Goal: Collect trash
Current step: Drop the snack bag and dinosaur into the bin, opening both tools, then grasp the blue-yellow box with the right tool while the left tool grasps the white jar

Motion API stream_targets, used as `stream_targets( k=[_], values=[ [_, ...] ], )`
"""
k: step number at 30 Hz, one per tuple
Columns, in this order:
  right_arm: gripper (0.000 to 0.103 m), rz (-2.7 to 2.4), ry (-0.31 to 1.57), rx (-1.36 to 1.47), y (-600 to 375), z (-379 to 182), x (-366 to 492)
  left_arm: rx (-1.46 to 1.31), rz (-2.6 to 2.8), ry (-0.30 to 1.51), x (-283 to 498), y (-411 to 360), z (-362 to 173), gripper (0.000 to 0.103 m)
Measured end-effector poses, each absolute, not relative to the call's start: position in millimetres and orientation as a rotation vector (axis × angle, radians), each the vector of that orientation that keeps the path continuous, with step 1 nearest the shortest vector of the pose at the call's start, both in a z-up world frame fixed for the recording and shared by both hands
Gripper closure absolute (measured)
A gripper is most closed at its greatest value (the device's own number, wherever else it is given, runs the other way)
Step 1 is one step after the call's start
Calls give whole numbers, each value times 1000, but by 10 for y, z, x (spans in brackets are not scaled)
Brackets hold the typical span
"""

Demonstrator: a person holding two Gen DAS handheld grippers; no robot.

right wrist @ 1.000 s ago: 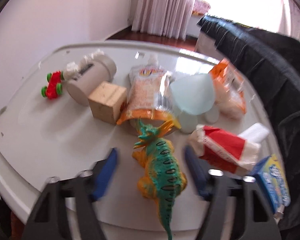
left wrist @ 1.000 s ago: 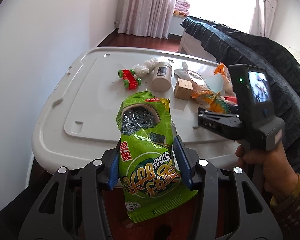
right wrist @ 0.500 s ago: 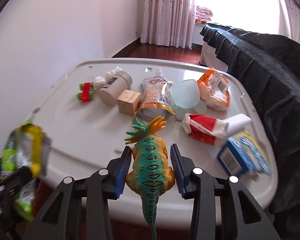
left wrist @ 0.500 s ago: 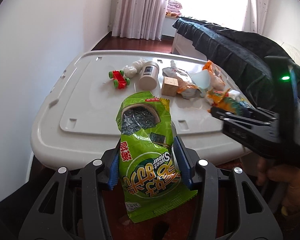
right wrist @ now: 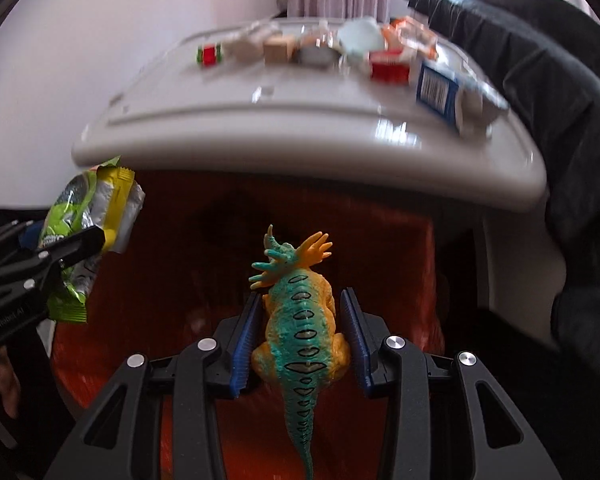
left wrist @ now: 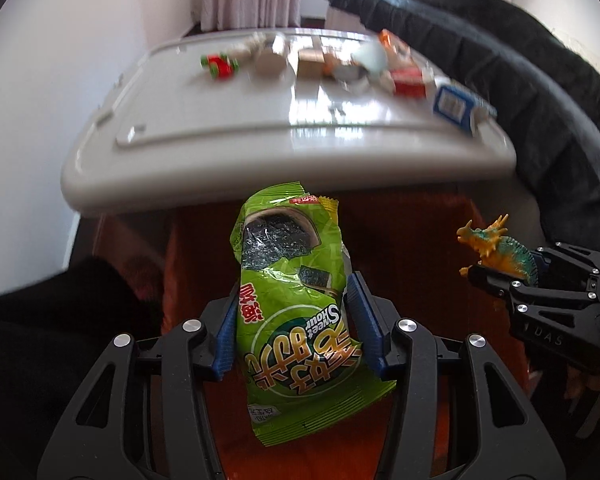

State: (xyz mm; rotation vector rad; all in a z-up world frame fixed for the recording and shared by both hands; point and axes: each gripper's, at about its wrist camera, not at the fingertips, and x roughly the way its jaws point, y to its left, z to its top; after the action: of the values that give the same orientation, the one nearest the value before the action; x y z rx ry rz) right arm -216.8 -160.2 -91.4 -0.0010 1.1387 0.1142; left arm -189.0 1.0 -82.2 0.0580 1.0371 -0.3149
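My left gripper [left wrist: 290,316] is shut on a green snack wrapper [left wrist: 292,300], held below and in front of the white table's [left wrist: 260,152] edge, over reddish flooring. My right gripper [right wrist: 300,332] is shut on an orange and teal toy dinosaur [right wrist: 300,320], also below the table edge. The dinosaur shows at the right of the left wrist view [left wrist: 496,250]; the wrapper shows at the left of the right wrist view [right wrist: 92,216]. Both grippers sit side by side, apart.
On the table lie a red toy car [left wrist: 219,66], a white jar [left wrist: 270,62], a wooden block [left wrist: 310,65], a red and white wrapper [left wrist: 410,82], a blue carton [left wrist: 456,106] and other packets. A dark blanket [left wrist: 520,80] covers furniture on the right.
Both grippers have pulled back and dropped below the table edge, carrying the wrapper and the dinosaur. A second ago the right gripper was open around the dinosaur on the table.
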Motion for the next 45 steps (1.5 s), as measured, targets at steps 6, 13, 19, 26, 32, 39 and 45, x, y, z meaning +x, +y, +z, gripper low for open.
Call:
stream_targets(
  k=[6, 13, 19, 26, 32, 39, 45],
  values=[
    [26, 108, 1137, -19, -1554, -959, -2297, 95, -268, 1127, -1950, 30, -973, 25],
    [17, 73, 1047, -31, -1619, -752, -2282, 57, -256, 1097, -1917, 79, -897, 21],
    [11, 10, 961, -15, -1915, -466, -1989, 10, -298, 945, -1790, 79, -535, 16],
    [6, -93, 846, -64, -2336, -173, -1254, 25, -302, 866, -1364, -110, -262, 15],
    [6, -105, 928, -145, -2642, -454, -530, 4, -299, 838, -1024, -230, -152, 15],
    [12, -46, 1010, -132, -2757, -728, -217, 21, -319, 844, -772, -397, -191, 15],
    [46, -58, 1051, -148, -2748, -807, -137, 12, -315, 858, -598, -477, -247, 15]
  ],
)
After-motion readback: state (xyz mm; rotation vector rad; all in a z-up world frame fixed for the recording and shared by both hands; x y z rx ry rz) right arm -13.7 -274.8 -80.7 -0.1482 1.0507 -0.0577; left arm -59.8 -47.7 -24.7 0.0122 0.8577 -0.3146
